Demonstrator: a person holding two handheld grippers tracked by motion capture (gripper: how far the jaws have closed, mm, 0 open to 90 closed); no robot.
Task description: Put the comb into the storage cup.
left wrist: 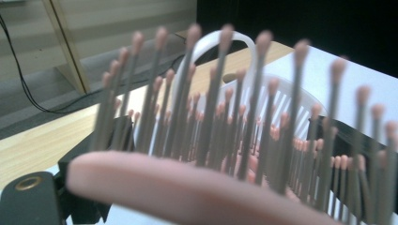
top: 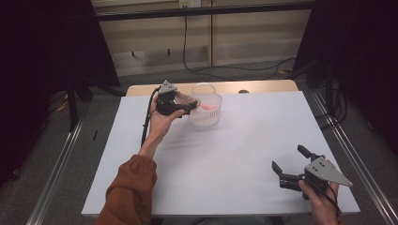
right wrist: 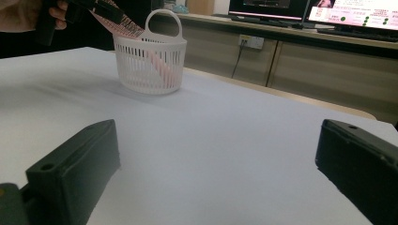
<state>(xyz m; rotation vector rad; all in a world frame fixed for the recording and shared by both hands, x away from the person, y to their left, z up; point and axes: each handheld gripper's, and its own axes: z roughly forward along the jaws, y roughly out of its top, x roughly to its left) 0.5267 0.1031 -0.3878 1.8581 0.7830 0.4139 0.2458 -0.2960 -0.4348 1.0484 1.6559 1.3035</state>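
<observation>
A pink hairbrush [top: 188, 100] with grey, pink-tipped bristles is gripped at its head by my left gripper [top: 187, 107]. It is held at the left rim of a white plastic basket [top: 204, 120]. The brush's pink handle slants down inside the basket [right wrist: 150, 70]. In the left gripper view the hairbrush [left wrist: 187, 192] lies across the jaws, bristles up, with the basket [left wrist: 288, 101] just behind. My right gripper [top: 288, 157] rests near the table's front right corner. It is open, and the right gripper [right wrist: 220, 164] has bare table between its jaws.
The white table [top: 234, 150] stretches between the basket and my right hand. A wooden strip [top: 263, 86] runs along its far edge. Black cables [top: 225, 69] lie on the floor beyond. Dark curtains stand on both sides.
</observation>
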